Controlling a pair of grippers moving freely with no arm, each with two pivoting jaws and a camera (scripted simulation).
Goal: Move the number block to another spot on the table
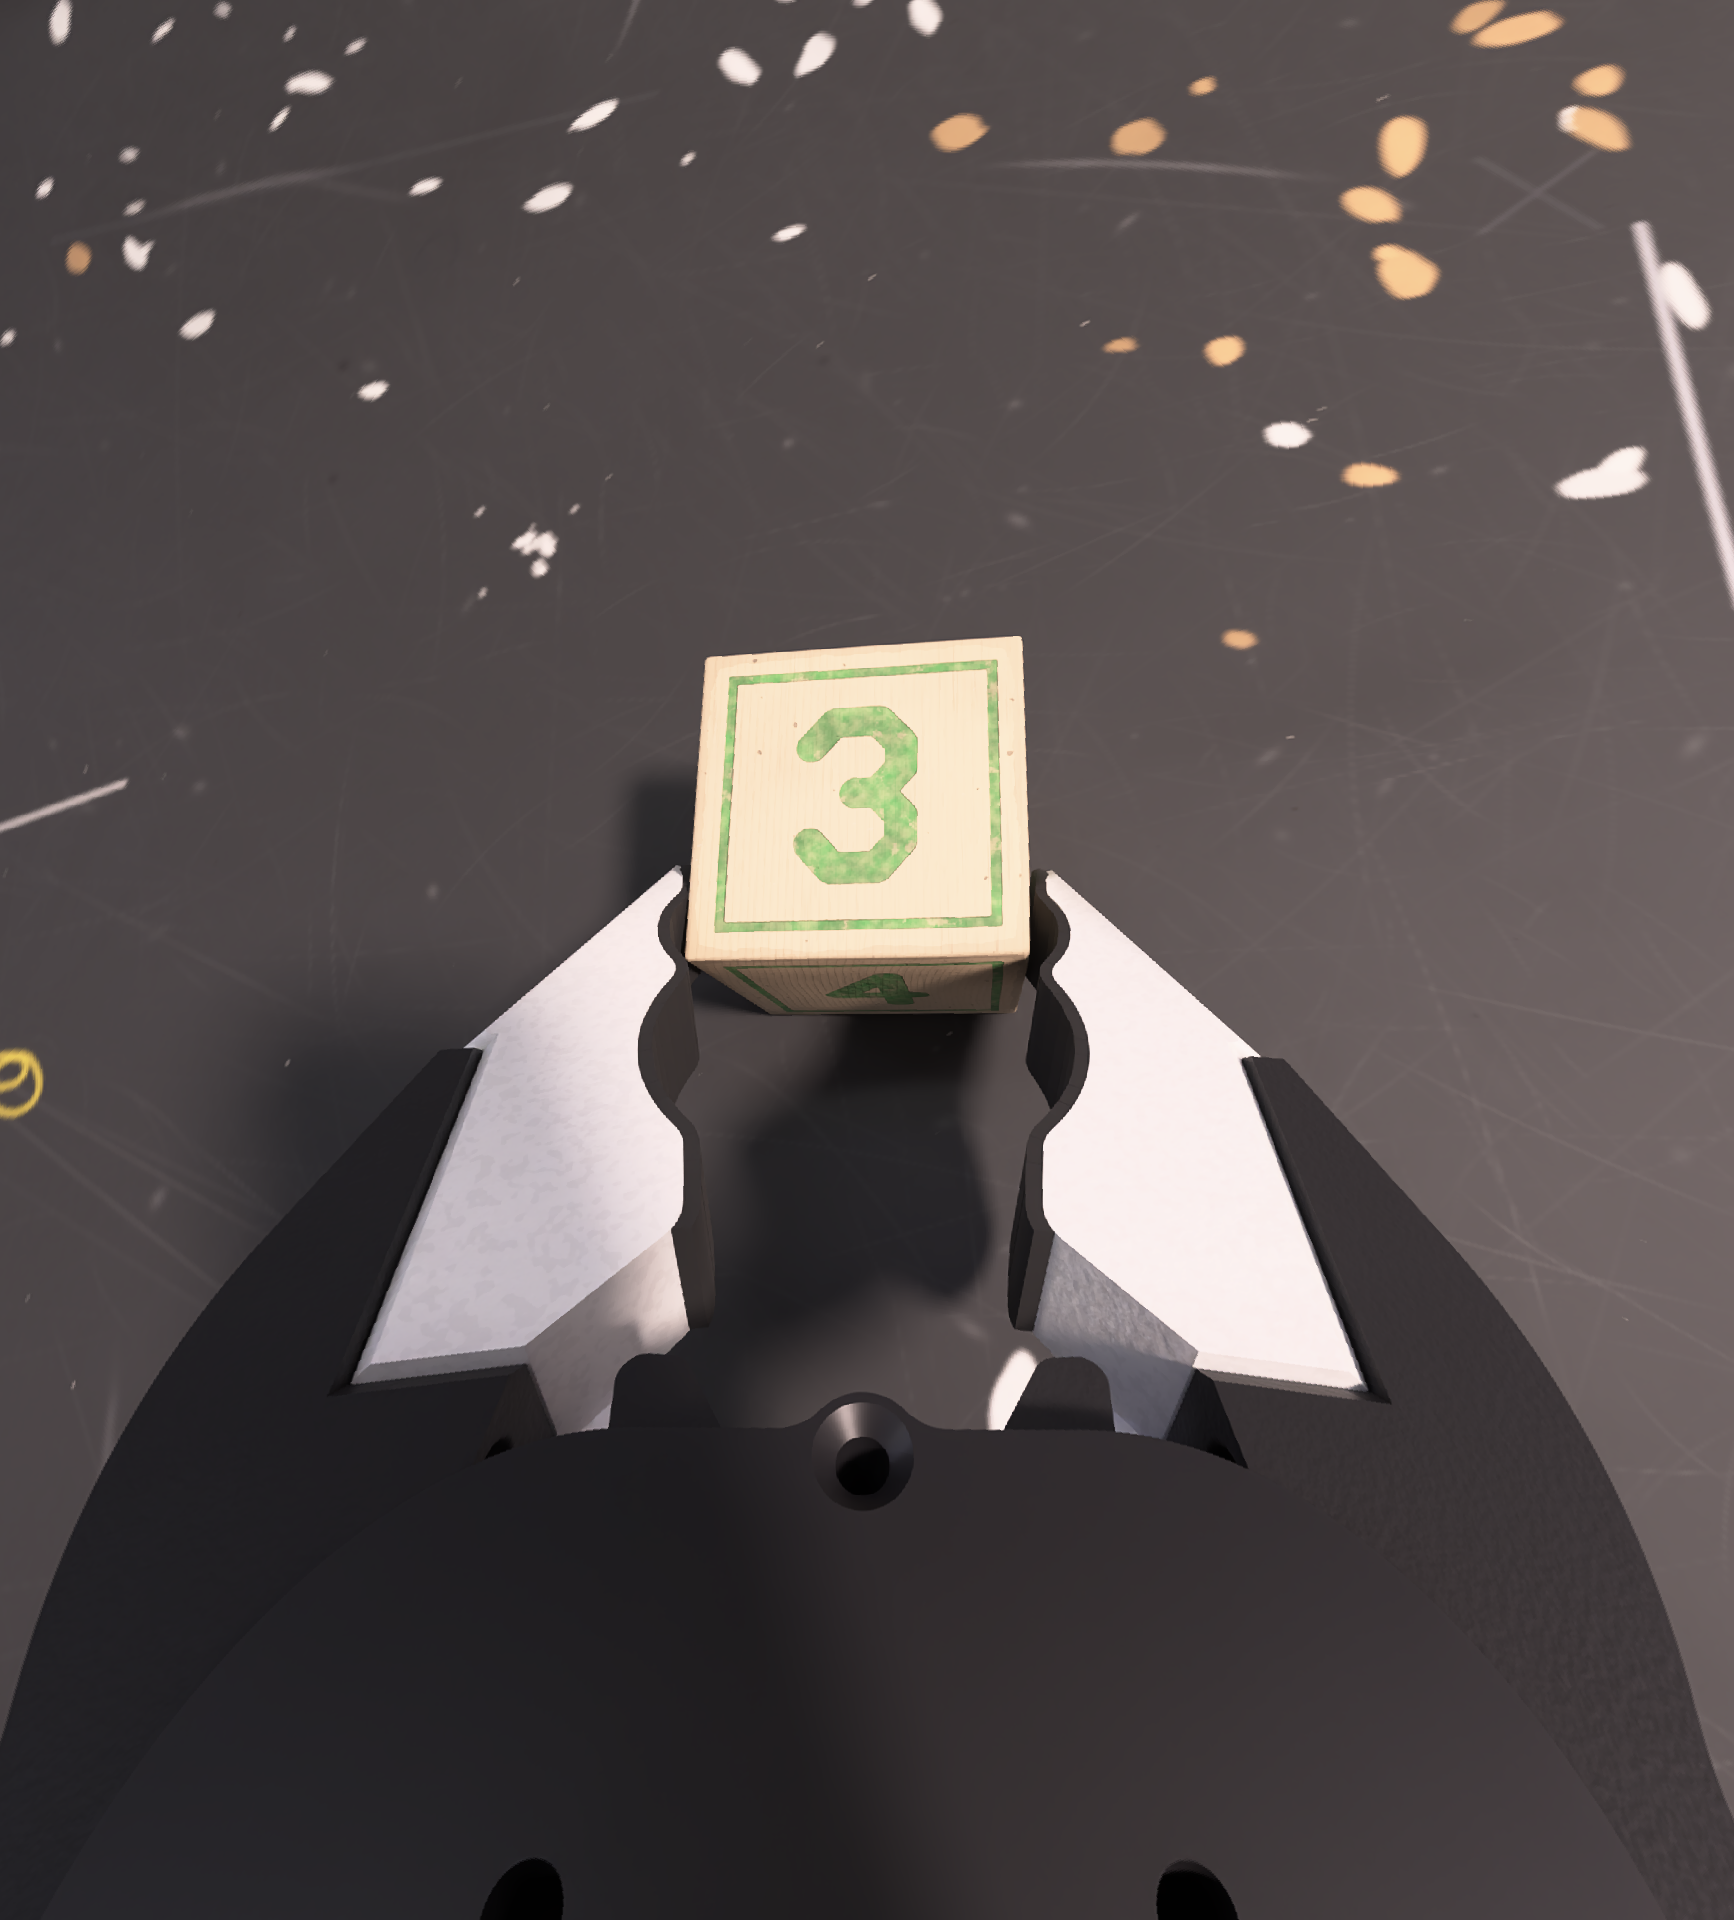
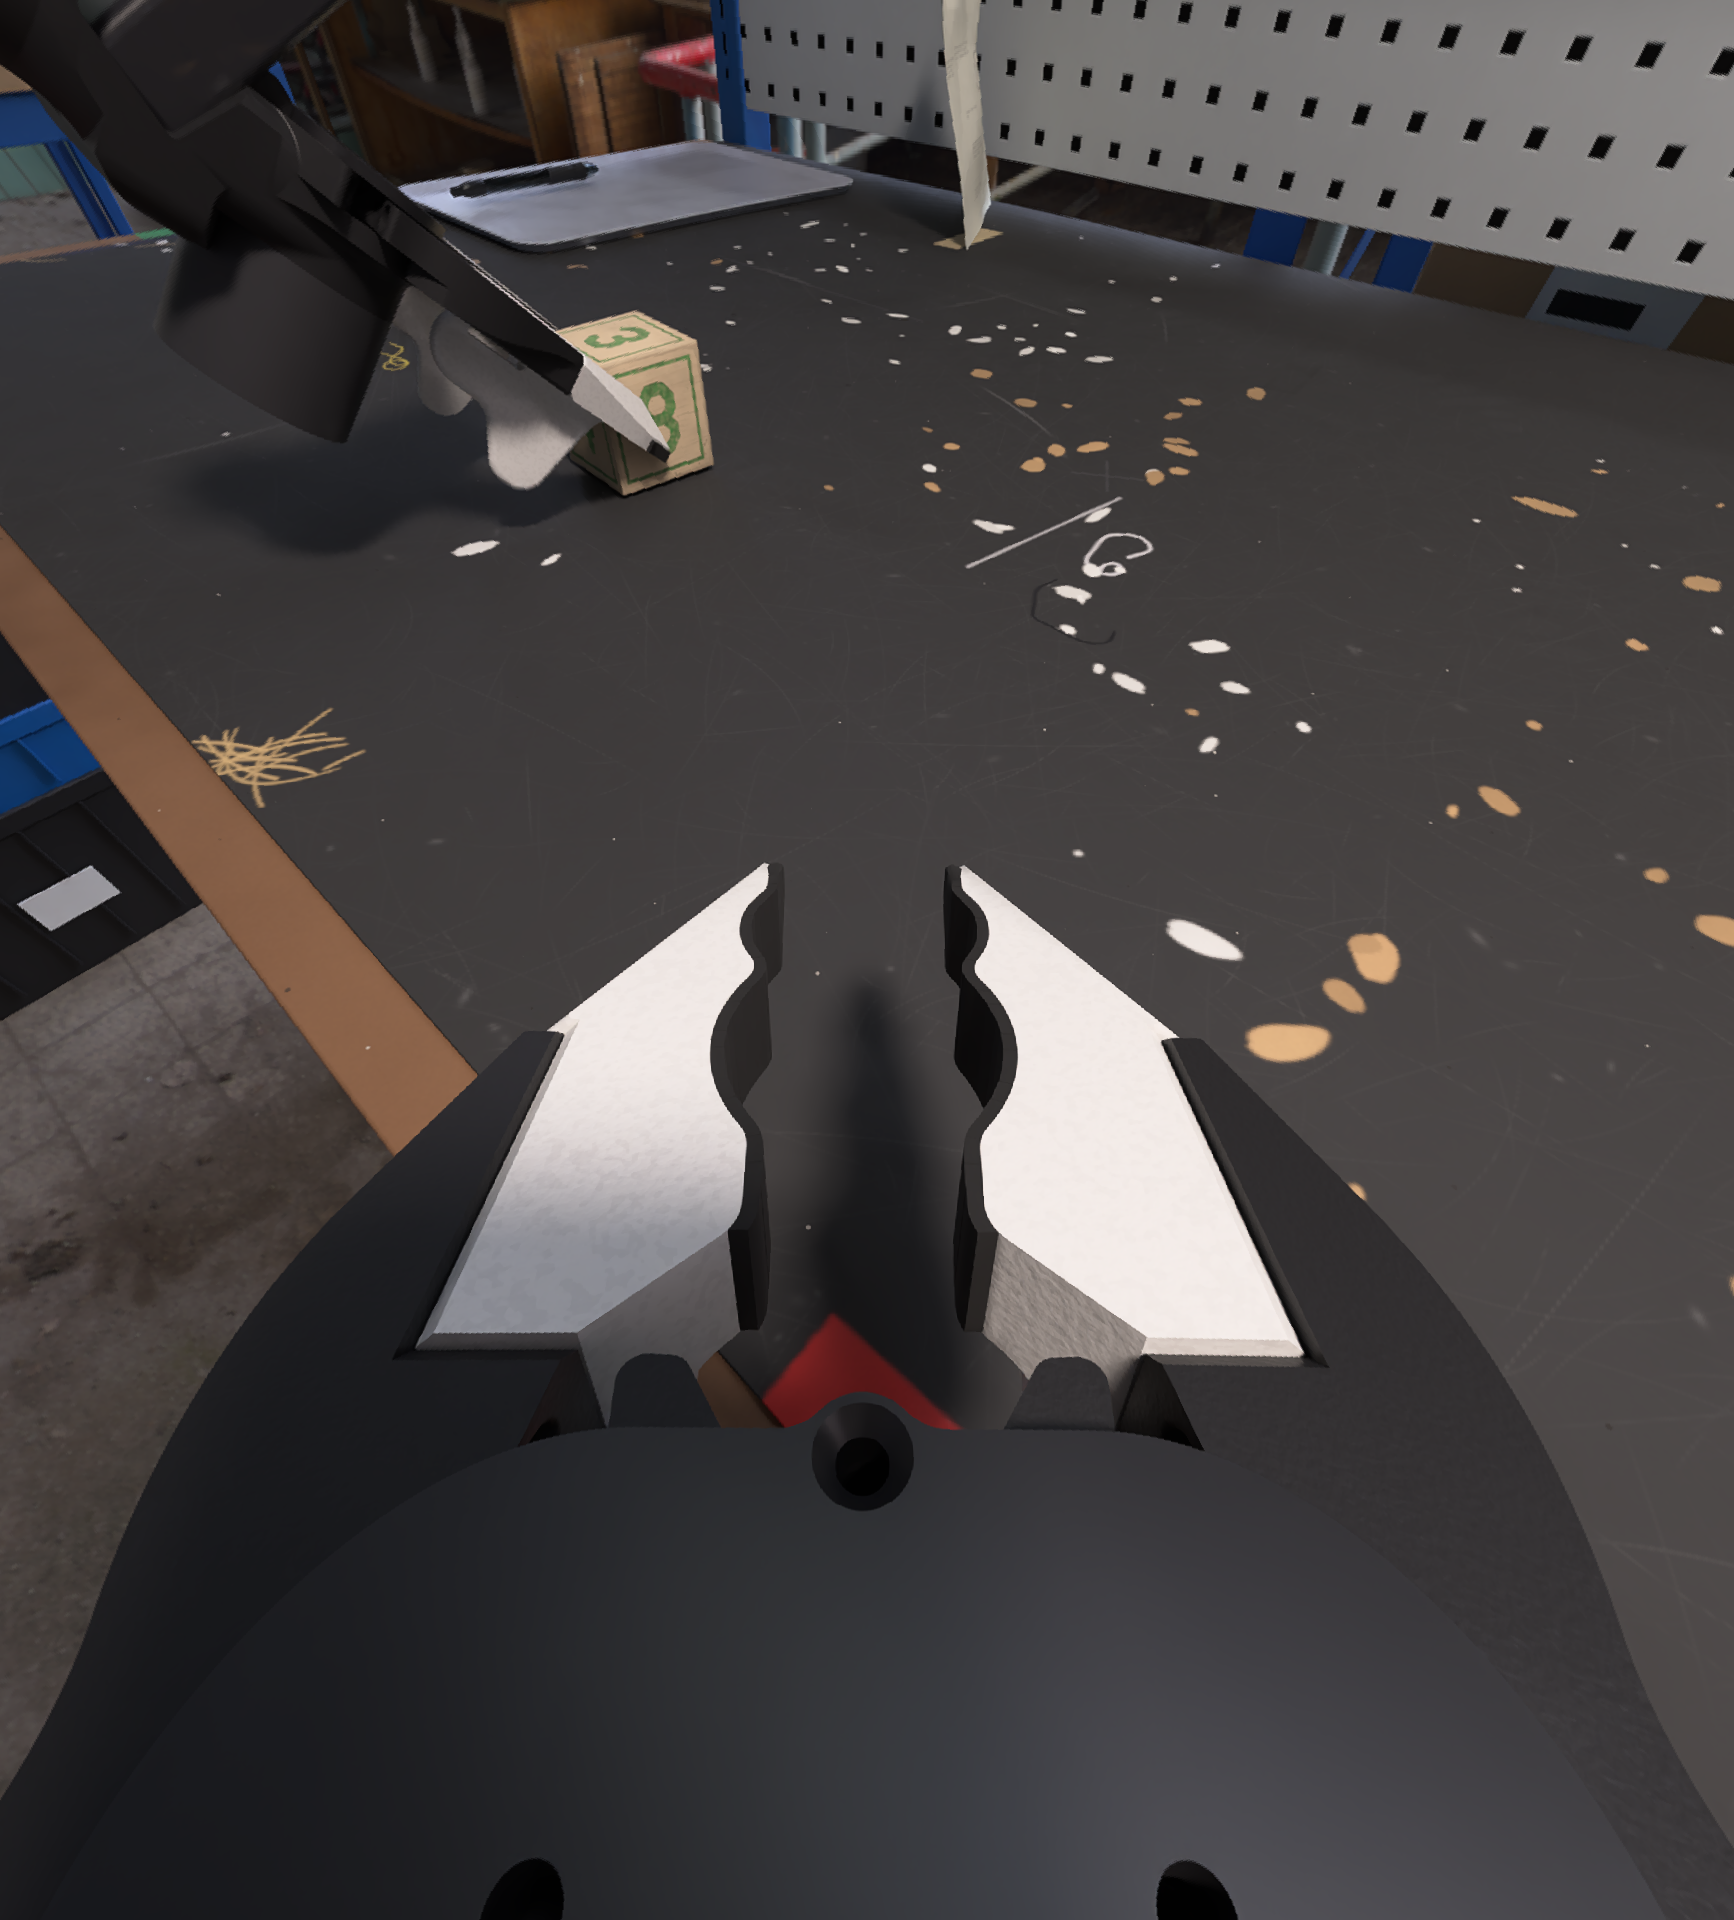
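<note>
The left gripper (image 1: 858,914) pinches the number block (image 1: 858,800) near the table's (image 2: 842,675) far left corner, the right gripper (image 2: 863,883) idling apart; lifting seemingly comes next.

- A dark, scratched table top (image 2: 842,727), flecked with white and tan paint spots, is edged in brown at 9 o'clock.
- A grey perforated panel (image 2: 1362,114) on blue posts is seen at 1 o'clock.
- A grey tray (image 2: 634,192) is laid on the table at 11 o'clock.
- Stained concrete floor (image 2: 115,1195) is seen at 8 o'clock, with dark and blue crates (image 2: 1,831) beside it.
- Brown wooden shelving (image 2: 530,73) is set at 11 o'clock.
</note>
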